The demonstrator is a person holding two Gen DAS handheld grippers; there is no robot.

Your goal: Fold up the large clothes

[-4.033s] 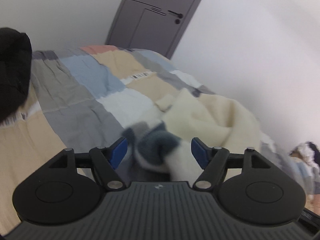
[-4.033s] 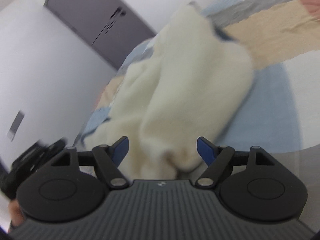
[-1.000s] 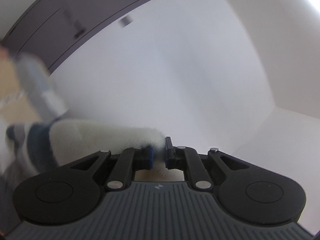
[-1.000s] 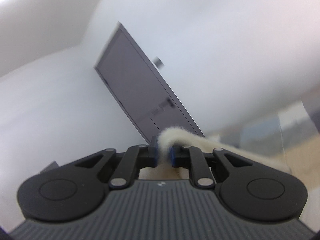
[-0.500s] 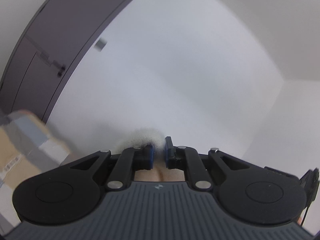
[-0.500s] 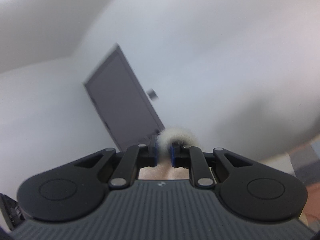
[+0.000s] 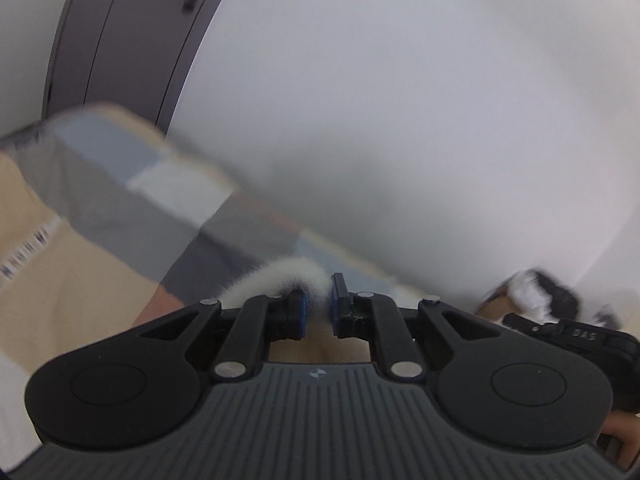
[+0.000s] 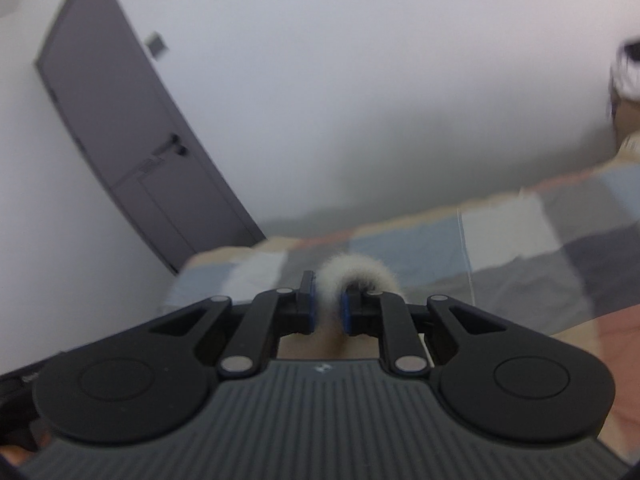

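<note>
A cream fleece garment (image 7: 276, 276) shows only as a fluffy fold that curls over the blue pads of my left gripper (image 7: 318, 306), which is shut on it. In the right wrist view another fold of the fleece garment (image 8: 356, 274) arches between the pads of my right gripper (image 8: 326, 306), also shut on it. The rest of the garment hangs below both grippers and is hidden behind their bodies. Both grippers are above the patchwork bedspread (image 7: 100, 216) (image 8: 500, 232) and point towards the wall.
A grey door (image 8: 116, 128) (image 7: 124, 28) stands beyond the bed's far end, in a white wall. A pile of clothes (image 7: 532, 292) lies at the right past the bed. The other gripper's black body (image 7: 580, 340) and a person's hand (image 7: 624, 436) show at the right edge.
Both grippers have swung down from facing the wall and ceiling, so the bedspread now fills the lower part of each view. The fleece stays clamped in both.
</note>
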